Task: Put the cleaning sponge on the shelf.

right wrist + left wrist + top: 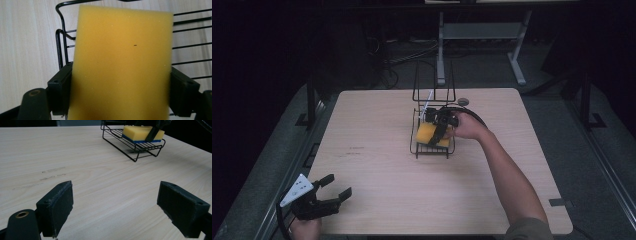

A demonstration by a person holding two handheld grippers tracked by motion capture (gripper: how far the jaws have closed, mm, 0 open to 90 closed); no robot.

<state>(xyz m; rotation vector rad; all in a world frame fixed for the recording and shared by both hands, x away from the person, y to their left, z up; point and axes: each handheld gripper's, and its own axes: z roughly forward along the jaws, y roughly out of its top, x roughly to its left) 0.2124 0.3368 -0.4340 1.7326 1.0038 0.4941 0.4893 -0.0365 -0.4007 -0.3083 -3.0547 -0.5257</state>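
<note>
Right arm: stretched across the pale wooden table (pixel 377 165), right gripper (pixel 443 131) clamping the yellow rectangular sponge (pixel 428 134).
Sponge: over the black wire rack (pixel 432 150).
Left gripper (pixel 333 194): near edge, jaws wide apart, holding nothing.

The right gripper (pixel 443 131), arm stretched toward twelve o'clock, is clamped at the table's centre; the left gripper (pixel 335 191) rests wide-jawed at seven o'clock.

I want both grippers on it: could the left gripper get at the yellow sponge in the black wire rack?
Probably yes: the left gripper is open, bare table lies between, though the right gripper already clamps the yellow sponge.
</note>
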